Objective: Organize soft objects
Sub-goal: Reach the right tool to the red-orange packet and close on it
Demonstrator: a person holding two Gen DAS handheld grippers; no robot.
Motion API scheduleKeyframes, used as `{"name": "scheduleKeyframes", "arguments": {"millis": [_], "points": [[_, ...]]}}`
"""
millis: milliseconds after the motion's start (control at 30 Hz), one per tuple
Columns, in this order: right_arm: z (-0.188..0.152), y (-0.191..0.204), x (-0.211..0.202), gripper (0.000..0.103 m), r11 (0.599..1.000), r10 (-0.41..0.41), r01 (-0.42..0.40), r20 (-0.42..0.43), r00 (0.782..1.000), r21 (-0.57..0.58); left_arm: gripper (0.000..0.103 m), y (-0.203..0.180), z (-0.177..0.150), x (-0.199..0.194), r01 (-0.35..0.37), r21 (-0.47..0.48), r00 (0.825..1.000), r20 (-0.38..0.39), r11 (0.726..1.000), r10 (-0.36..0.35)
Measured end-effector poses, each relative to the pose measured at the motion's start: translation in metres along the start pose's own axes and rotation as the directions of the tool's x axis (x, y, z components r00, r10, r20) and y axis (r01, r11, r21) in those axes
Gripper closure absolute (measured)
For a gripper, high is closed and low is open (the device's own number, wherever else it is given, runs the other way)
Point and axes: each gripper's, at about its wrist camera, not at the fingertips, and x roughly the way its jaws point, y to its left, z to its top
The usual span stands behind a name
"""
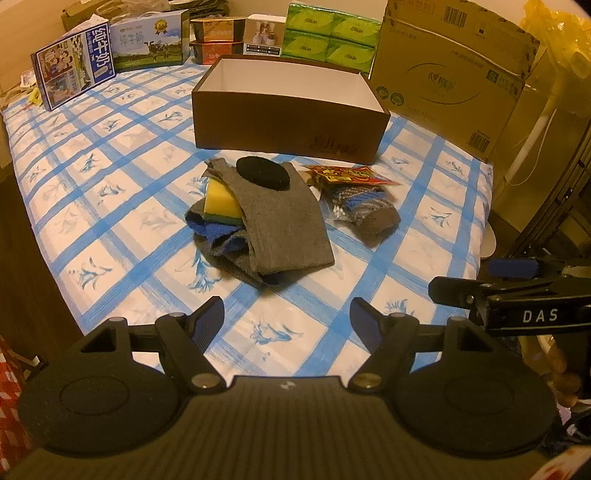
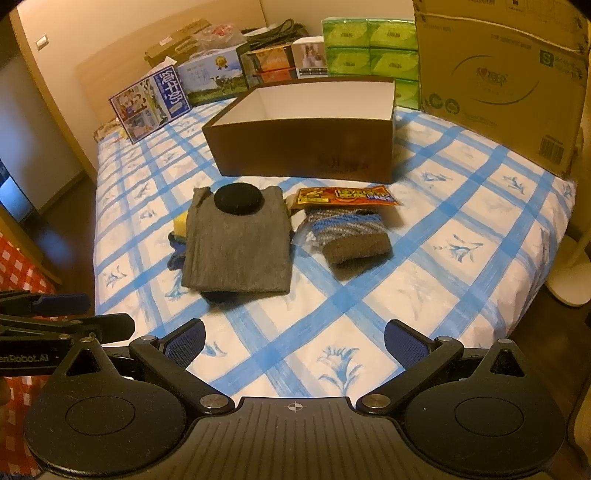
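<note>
A folded grey cloth (image 1: 284, 218) (image 2: 238, 240) lies mid-bed with a black round pad (image 1: 263, 173) (image 2: 238, 199) on its far end. A yellow sponge (image 1: 221, 199) (image 2: 180, 226) and a blue cloth (image 1: 221, 236) stick out from under its left side. To the right lie a striped blue-grey knit piece (image 1: 365, 212) (image 2: 351, 236) and a red-yellow packet (image 1: 347, 174) (image 2: 343, 195). An open brown box (image 1: 291, 122) (image 2: 306, 147) stands behind them. My left gripper (image 1: 288, 321) and right gripper (image 2: 295, 343) are open and empty, short of the pile.
Milk cartons (image 1: 70, 70) (image 2: 147, 107), small boxes and green tissue packs (image 1: 332, 33) (image 2: 369, 44) line the far edge of the blue-checked bed (image 1: 129, 206). A large cardboard carton (image 1: 454, 74) (image 2: 498, 81) stands at the back right. The bed's edges drop off left and right.
</note>
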Motion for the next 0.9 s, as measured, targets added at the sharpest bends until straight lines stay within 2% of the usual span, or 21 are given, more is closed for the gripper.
{"name": "scheduleKeyframes", "arguments": {"millis": [433, 900], "points": [[0.022, -0.016, 0.023, 0.000, 1.000, -0.014, 0.014, 0.050, 0.999, -0.004, 0.030, -0.002, 0.036, 0.038, -0.021, 0.069, 0.999, 0.046, 0.997, 0.018], [0.064, -0.038, 0.064, 0.000, 0.994, -0.005, 0.021, 0.146, 0.989, -0.107, 0.035, -0.012, 0.084, 0.092, -0.034, 0.128, 0.996, 0.080, 0.991, 0.023]]}}
